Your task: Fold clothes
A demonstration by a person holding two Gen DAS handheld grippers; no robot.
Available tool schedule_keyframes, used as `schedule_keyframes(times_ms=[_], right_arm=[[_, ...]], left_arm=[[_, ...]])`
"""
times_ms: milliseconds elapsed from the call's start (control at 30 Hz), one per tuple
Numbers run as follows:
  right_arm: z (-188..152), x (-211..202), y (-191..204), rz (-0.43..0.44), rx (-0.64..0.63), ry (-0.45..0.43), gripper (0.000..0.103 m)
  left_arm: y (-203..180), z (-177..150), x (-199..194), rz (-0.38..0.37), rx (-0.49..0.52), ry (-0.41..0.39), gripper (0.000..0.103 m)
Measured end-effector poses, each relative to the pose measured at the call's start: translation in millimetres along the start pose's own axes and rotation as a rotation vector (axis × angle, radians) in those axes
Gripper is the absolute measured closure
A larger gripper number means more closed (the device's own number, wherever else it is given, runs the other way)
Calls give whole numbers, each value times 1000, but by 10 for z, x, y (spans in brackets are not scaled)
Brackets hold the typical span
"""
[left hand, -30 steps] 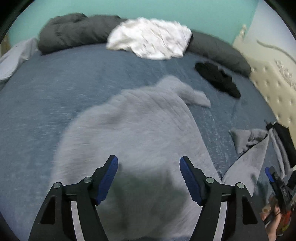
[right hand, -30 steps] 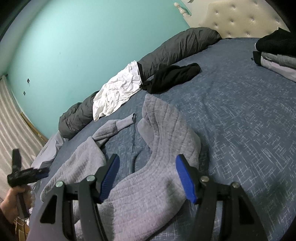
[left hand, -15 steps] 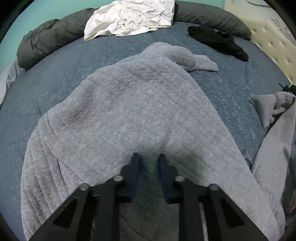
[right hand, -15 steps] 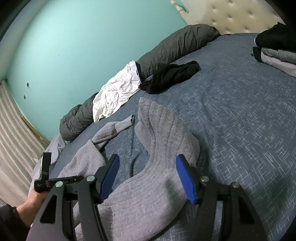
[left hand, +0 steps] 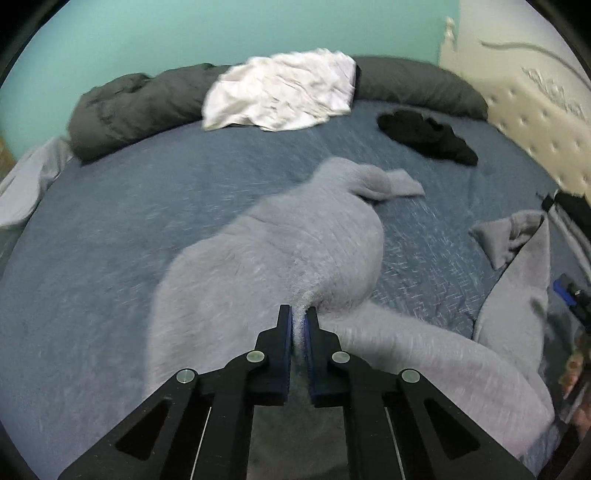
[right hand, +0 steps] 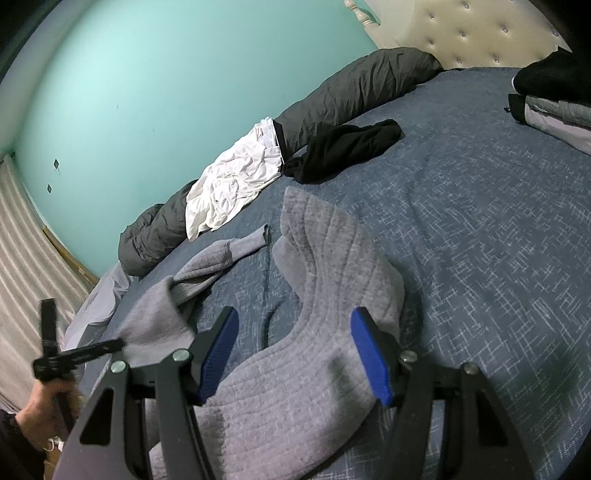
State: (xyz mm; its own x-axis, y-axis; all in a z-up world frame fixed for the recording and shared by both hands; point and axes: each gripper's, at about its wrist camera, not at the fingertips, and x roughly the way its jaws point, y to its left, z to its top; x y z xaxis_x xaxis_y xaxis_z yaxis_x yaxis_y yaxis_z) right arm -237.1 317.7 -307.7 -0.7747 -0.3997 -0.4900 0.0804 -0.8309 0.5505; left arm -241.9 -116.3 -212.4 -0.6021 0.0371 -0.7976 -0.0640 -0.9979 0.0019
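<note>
We see a grey quilted fleece sweatshirt (left hand: 280,266), soft and matt with stitched ribs, lower centre of the frame. The bed (right hand: 480,229) beneath wears a blue woven cover, matt, flecked with pale crosshatch threads. The left tool (left hand: 299,325) is matt black plastic with silvery metal rivets and ridged blue rubbery pads; the right tool (right hand: 295,354) is the same make. At upper centre, a crumpled white cotton garment (left hand: 280,96) lies on a dark grey rolled duvet (left hand: 129,107) of smooth, faintly sheened cloth. Upper right, a cream tufted headboard (right hand: 476,33) looks like leatherette.
</note>
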Motion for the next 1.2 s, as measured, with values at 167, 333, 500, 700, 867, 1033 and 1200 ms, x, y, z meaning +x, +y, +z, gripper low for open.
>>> schedule_keyframes(times_ms=[167, 333, 500, 700, 867, 1033, 1200], right_arm=[[-55, -48, 52, -16, -33, -4, 39], [-144, -166, 123, -28, -62, -8, 39], [-224, -271, 166, -29, -33, 4, 39], [-126, -414, 266, -23, -85, 66, 39], [60, -480, 220, -87, -178, 159, 39], [268, -470, 97, -166, -211, 244, 39], [432, -364, -2, -171, -186, 287, 38]], left_arm=[[510, -314, -380, 21, -112, -25, 97], [973, -828, -694, 29, -236, -31, 97], [1193, -1322, -799, 11, -321, 28, 97], [1250, -1627, -885, -31, -387, 84, 92], [1257, -1453, -1042, -53, -426, 3, 54], [1166, -1098, -883, -47, -383, 0, 41], [978, -724, -619, -43, -323, 20, 41]])
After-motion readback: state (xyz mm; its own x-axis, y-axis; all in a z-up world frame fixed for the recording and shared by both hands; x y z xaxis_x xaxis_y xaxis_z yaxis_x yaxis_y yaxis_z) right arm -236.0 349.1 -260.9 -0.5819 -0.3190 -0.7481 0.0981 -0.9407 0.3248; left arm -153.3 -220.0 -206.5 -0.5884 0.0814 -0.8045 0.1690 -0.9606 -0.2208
